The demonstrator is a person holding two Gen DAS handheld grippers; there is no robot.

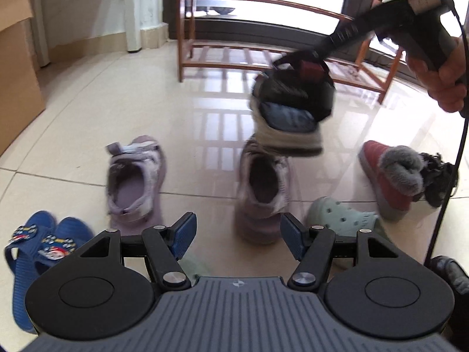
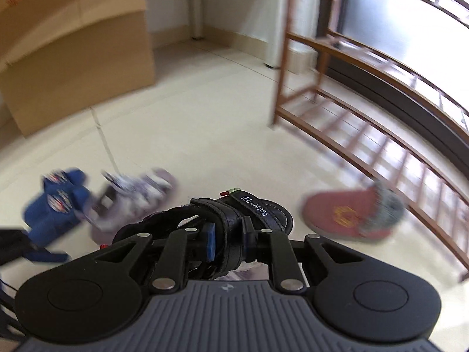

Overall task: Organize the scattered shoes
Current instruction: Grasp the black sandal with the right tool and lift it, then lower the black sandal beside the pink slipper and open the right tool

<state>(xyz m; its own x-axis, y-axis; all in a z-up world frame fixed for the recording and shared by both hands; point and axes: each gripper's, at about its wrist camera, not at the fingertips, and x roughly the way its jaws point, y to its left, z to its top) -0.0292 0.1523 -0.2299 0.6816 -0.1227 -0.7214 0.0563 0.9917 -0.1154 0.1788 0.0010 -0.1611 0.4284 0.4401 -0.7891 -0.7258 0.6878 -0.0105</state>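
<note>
Mid-carry: the right gripper (image 2: 230, 242) pinched the black sneaker (image 1: 293, 108) aloft above the floor, the left gripper (image 1: 237, 236) gaped empty, and next, I'd judge, came lining up the wooden rack (image 1: 263, 55).

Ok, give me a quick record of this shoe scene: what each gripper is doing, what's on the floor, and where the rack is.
right gripper: shut on black strap shoe, lifted off the floor
left gripper: open, empty
floor: two lilac sneakers, blue sandals, green clog, red fur-lined slipper
wooden shoe rack: beyond the shoes, lower shelves look empty
</note>
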